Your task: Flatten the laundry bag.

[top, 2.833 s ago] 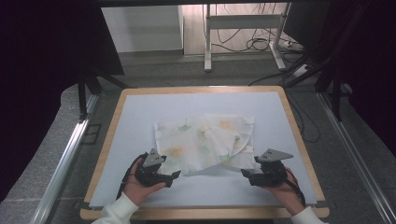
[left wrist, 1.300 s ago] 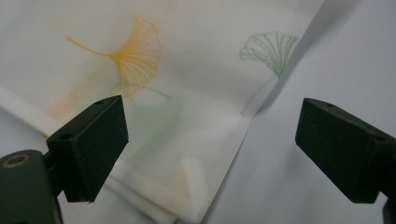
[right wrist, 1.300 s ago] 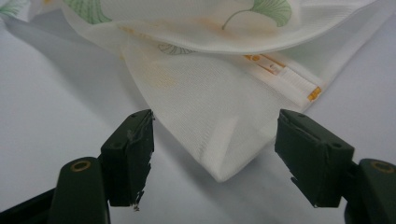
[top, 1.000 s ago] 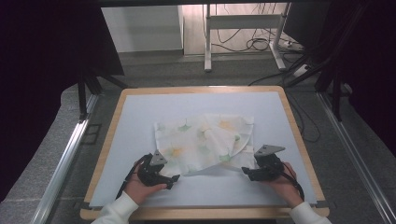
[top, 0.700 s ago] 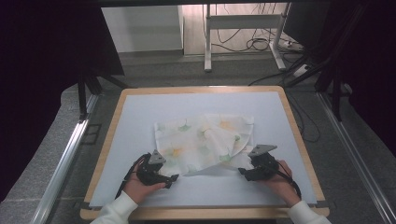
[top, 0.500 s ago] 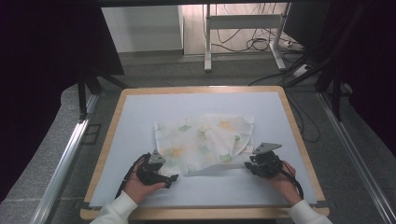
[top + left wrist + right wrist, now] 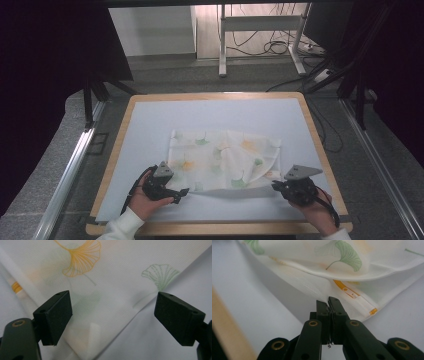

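A white cloth (image 7: 225,160) printed with green and orange ginkgo leaves lies rumpled on the pale table mat (image 7: 150,125). My right gripper (image 7: 278,186) sits at the cloth's near right corner. In the right gripper view its jaws (image 7: 328,302) have just been closing and now pinch the cloth's (image 7: 337,265) edge, beside an orange zip strip (image 7: 352,293). My left gripper (image 7: 181,192) rests at the near left corner. In the left gripper view it (image 7: 112,312) stands wide open just over the cloth (image 7: 100,277), with its pads off the fabric.
A wooden rim (image 7: 114,155) frames the mat. Metal rails (image 7: 70,170) run along both sides of the table. Beyond the far edge stand a desk frame (image 7: 260,30) and floor cables (image 7: 280,47).
The right gripper reached in to the cloth's near right corner, shut on its edge and drew back to the right with it. The left gripper stayed in place.
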`<control>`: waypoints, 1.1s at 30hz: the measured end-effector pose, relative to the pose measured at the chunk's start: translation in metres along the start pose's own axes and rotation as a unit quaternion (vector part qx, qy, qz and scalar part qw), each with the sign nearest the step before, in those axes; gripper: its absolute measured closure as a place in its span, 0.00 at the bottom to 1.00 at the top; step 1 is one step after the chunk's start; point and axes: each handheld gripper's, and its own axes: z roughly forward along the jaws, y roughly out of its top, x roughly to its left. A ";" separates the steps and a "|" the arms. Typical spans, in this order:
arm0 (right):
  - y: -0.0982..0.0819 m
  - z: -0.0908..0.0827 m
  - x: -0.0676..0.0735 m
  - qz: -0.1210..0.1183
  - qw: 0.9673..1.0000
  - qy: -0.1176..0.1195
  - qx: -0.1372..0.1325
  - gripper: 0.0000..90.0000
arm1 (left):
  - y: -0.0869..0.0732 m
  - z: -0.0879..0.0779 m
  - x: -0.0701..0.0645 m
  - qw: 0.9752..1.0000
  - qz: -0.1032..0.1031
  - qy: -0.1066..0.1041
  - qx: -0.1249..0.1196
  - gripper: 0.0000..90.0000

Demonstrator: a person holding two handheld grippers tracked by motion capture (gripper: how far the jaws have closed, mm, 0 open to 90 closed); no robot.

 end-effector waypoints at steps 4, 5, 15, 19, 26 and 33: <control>-0.023 -0.018 0.005 0.002 1.000 0.004 0.013 0.96 | -0.001 -0.006 -0.004 1.000 0.002 -0.008 -0.011 0.17; -0.029 -0.019 0.003 0.007 1.000 0.005 0.015 0.96 | 0.000 -0.006 -0.005 1.000 0.001 -0.010 -0.012 0.17; -0.012 -0.008 0.019 -0.005 1.000 -0.015 0.005 0.22 | 0.002 -0.002 -0.010 1.000 0.011 -0.015 -0.006 0.17; 0.004 -0.006 0.035 -0.026 0.999 -0.027 -0.007 0.17 | 0.002 0.000 -0.012 1.000 0.015 -0.016 -0.002 0.17; 0.020 0.004 0.054 -0.063 0.998 -0.005 -0.003 0.17 | 0.002 0.002 -0.012 1.000 0.014 -0.016 0.000 0.17; 0.023 0.036 0.069 -0.111 0.992 -0.052 0.019 0.27 | 0.001 0.002 -0.012 1.000 0.016 -0.016 0.000 0.18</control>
